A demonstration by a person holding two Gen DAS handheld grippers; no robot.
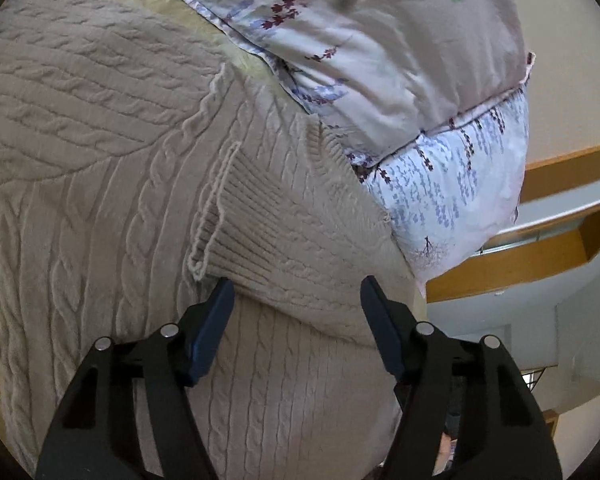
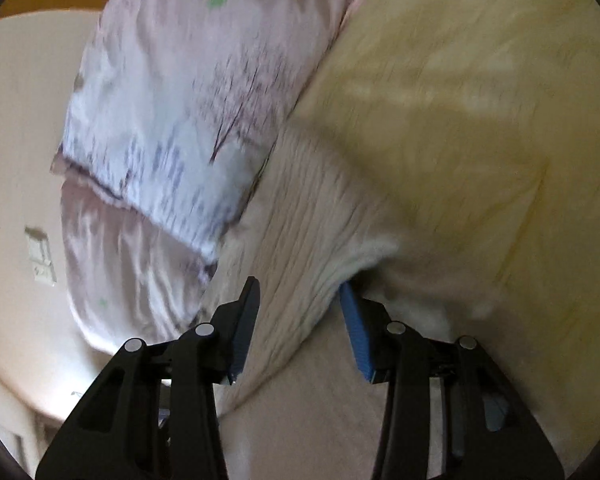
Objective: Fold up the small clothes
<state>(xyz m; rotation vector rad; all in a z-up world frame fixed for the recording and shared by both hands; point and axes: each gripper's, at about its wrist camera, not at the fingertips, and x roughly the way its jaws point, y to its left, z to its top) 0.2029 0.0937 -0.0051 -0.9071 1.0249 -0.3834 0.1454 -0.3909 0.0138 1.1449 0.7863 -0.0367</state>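
- Left gripper (image 1: 296,292) of mine stands with its blue-padded jaws spread apart, a folded sleeve of the beige sweater (image 1: 100,208) lying between them; neither pad presses the knit that I can see, though the left fingertip (image 1: 220,300) sits just at the sleeve's edge.
- Right gripper (image 2: 300,292) is partly spread, a ridge of the same sweater (image 2: 300,240) running up between its jaws; the right pad (image 2: 354,320) sits against the fabric fold, the left pad is apart from it, so I see no pinch. This view is blurred.
- Sweater: thick cable knit, rope-like twists in raised columns, ribbed cuff (image 1: 236,208) with a looped edge lying over the body panel. It is spread on the bed.
- Beside it, touching its far edge, a puffy quilt (image 1: 380,48) of smooth, sheeny cloth, grey-pink and pale blue, printed with dark red blossoms and drooping blue sprigs.
- Under the sweater, a pale yellow bedsheet (image 2: 480,100), soft and flat.
- Beyond the quilt, wooden ledges (image 1: 540,248) with straight edges.
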